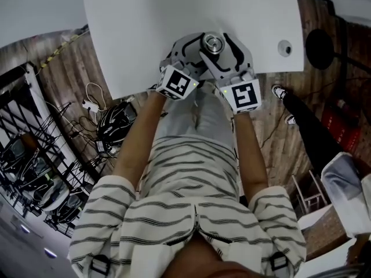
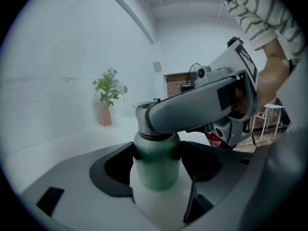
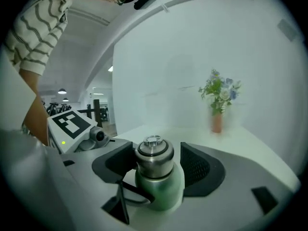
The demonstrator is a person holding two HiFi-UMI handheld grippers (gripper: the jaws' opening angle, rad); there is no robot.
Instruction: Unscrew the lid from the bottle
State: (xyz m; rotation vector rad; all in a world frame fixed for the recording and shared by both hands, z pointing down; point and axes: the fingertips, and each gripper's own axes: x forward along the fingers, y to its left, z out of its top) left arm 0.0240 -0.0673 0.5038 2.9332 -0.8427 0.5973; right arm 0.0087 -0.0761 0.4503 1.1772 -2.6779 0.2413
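Observation:
A green bottle (image 2: 156, 170) with a steel lid (image 3: 154, 154) stands on the white table (image 1: 174, 16), close to its near edge. My left gripper (image 2: 156, 160) is shut on the green body, both black pads pressing its sides below the neck. My right gripper (image 3: 155, 165) reaches in higher, with the lid between its jaws. Its left pad sits against the lid and a narrow gap shows at the right pad, so it stands open. In the left gripper view one grey finger (image 2: 192, 107) of the right gripper hides most of the lid. From the head view the lid (image 1: 212, 42) shows between both grippers.
A small vase of flowers (image 3: 219, 105) stands farther back on the table. A small round thing (image 1: 284, 48) lies near the table's right corner. On the floor are a helmet (image 1: 116, 123) with cables at the left and another person's legs (image 1: 304, 117) at the right.

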